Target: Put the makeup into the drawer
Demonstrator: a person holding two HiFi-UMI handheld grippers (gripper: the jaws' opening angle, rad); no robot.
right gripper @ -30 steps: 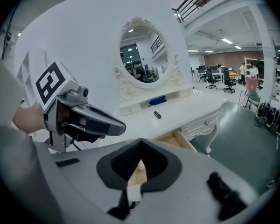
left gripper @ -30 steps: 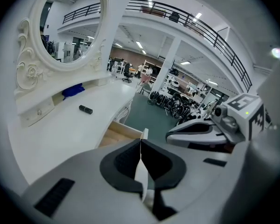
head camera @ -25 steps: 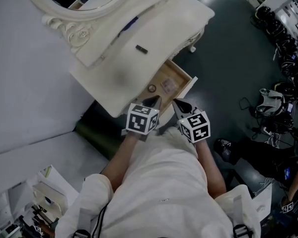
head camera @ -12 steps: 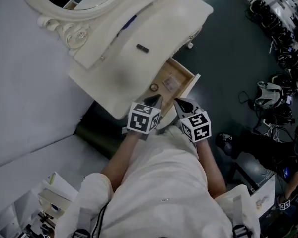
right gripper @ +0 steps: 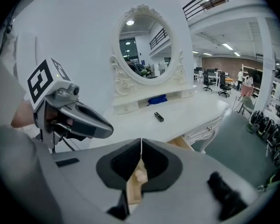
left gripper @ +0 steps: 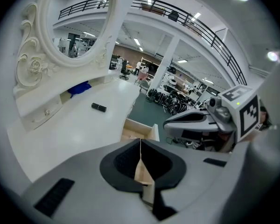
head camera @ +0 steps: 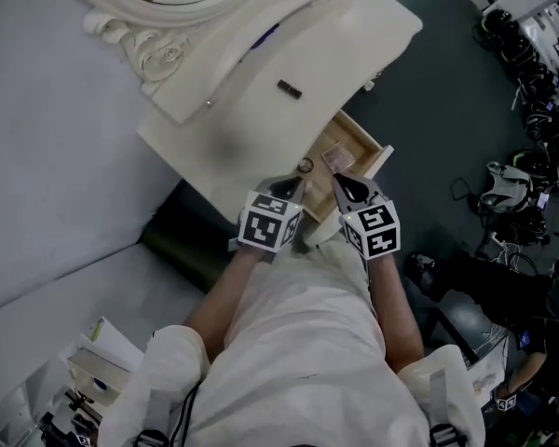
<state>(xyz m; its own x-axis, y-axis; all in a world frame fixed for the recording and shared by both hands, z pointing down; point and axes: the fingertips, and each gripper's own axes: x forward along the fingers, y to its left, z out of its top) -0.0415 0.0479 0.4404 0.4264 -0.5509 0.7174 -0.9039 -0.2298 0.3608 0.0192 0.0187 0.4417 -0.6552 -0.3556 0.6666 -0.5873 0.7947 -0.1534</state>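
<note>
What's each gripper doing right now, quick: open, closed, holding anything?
Left grey two-jaw gripper: closed, jaws together, nothing between them.
Right grey two-jaw gripper: closed, jaws together, nothing held.

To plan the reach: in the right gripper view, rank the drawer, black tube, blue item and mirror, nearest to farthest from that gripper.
1. Drawer: just ahead, low.
2. Black tube: on the tabletop.
3. Blue item: back shelf.
4. Mirror: above the shelf.
</note>
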